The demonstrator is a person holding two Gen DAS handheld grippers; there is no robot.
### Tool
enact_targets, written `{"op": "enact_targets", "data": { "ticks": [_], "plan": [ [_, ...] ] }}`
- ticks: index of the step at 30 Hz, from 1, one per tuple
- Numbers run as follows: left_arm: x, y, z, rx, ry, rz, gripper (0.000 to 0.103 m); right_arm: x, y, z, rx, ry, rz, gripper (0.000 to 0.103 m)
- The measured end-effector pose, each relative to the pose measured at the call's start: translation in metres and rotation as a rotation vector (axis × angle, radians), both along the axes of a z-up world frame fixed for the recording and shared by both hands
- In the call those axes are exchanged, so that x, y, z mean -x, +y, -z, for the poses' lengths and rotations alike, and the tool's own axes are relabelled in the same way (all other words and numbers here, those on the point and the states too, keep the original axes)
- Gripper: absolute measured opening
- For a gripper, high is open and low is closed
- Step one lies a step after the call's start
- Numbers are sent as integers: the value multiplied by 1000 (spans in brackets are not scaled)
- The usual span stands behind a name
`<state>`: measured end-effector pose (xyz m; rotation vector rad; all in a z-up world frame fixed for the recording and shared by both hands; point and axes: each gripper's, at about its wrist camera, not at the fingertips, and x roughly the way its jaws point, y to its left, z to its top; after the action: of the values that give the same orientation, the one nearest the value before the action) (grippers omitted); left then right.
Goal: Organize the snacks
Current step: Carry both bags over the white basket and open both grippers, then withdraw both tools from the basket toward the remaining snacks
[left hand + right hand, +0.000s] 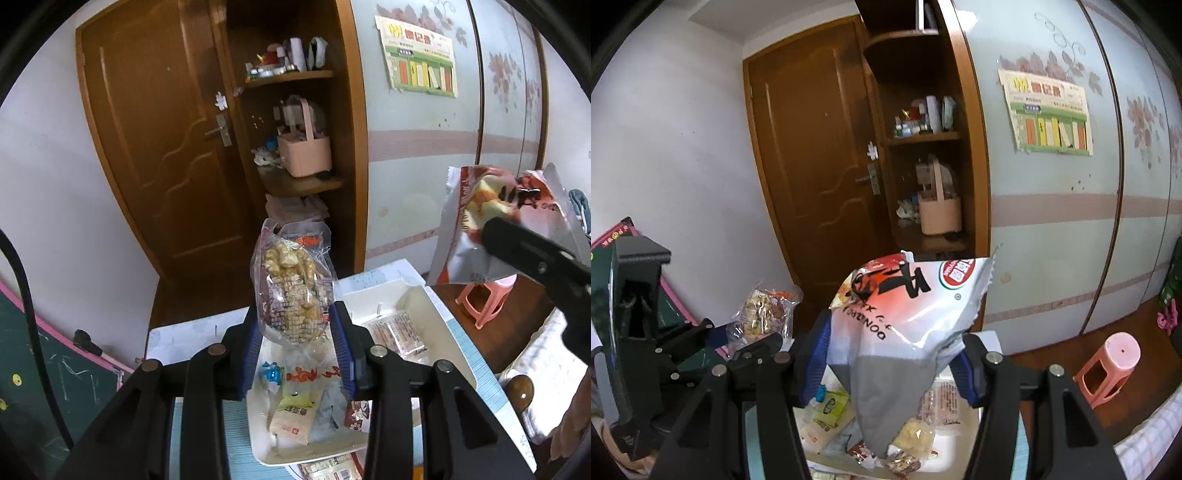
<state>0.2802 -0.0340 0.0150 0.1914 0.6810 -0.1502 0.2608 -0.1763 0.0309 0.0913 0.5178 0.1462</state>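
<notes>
- My left gripper is clamped on a clear puffed-snack packet; raised above the white tray
- My right gripper pinches a white-and-red snack bag; farther right

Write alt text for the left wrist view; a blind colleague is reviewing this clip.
The left claw is shut on a clear bag of puffed snacks, held up above a white tray of assorted snack packets. At right, the right claw holds up a red-and-white snack bag; behind stand a brown door and cluttered shelves.
</notes>
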Motion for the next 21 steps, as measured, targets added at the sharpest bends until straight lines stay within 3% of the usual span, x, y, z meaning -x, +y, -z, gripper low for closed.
{"op": "enact_targets", "data": {
  "ticks": [12,14,15,16,18,21],
  "plan": [
    [-41,-17,47,-27,64,13,36,-41,-7,59,-1,150,12,59],
    [-47,-18,55,-40,83,8,46,-48,-5,70,10,189,9,60],
    [-48,-18,60,-47,93,7,71,-50,-4,76,12,211,4,62],
    [-49,-17,63,-63,89,-17,84,-52,-4,80,15,227,4,64],
    [-52,-14,69,-74,73,-45,93,-56,-5,91,20,263,26,69],
    [-59,-6,78,-39,110,-52,93,-59,-8,101,11,301,36,78]
  ]
}}
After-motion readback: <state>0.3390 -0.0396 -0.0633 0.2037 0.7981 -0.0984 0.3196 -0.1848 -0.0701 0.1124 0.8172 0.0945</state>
